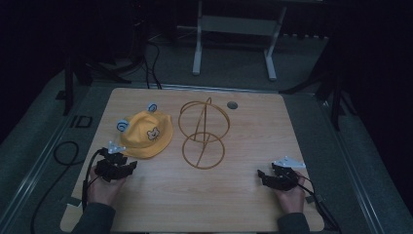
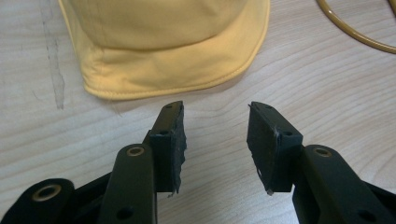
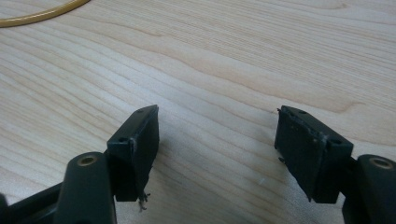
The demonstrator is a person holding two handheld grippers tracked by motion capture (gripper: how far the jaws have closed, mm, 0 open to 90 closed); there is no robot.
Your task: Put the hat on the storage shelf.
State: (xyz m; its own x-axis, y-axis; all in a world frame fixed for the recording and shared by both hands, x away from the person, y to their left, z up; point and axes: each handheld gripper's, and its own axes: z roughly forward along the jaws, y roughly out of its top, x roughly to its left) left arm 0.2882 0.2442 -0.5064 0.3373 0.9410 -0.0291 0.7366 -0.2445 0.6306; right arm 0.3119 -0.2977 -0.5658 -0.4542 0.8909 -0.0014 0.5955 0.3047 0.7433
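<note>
Dim room beyond table (image 1: 243, 195), yellow hat (image 2: 168, 42) cut off above.

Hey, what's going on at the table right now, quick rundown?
Left tongs open, empty, just short of the yellow hat. Right tongs open, empty, over bare table. Hat untouched, flat beside the wire stand. Nothing in the way.

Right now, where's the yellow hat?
High view: the hat lies on the table's left half, just left of the wire stand and just beyond the open left hand-held gripper.
</note>
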